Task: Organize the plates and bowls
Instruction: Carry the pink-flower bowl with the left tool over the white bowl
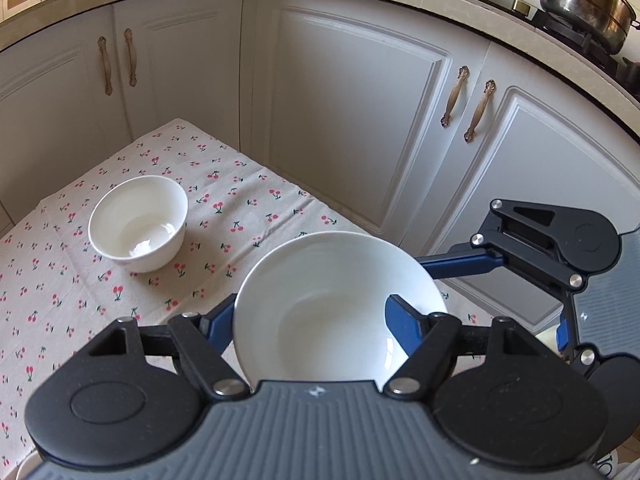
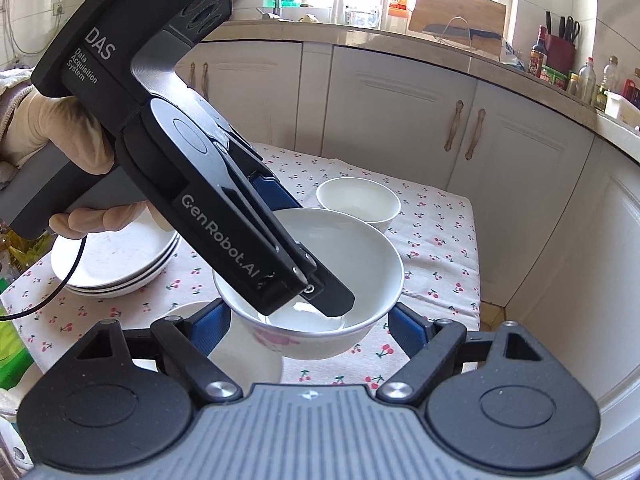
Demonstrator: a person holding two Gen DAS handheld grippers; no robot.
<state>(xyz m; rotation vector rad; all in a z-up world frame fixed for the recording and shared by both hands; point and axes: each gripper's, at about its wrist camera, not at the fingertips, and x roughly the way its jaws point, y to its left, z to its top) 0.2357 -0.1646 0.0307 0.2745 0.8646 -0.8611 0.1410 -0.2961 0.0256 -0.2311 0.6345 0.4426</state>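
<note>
A white bowl with a pink flower on its outside hangs above the cherry-print tablecloth. My left gripper is shut on its wall; in the right wrist view one black finger reaches inside and a blue finger runs outside. My right gripper straddles the bowl lower down, with its blue pads against both sides. A small white bowl stands on the cloth further back. Stacked white plates lie at the left.
Another white dish lies on the cloth under the held bowl. A gloved hand holds the left gripper's handle. White cabinet doors close in behind the table. A steel pot sits on the stove.
</note>
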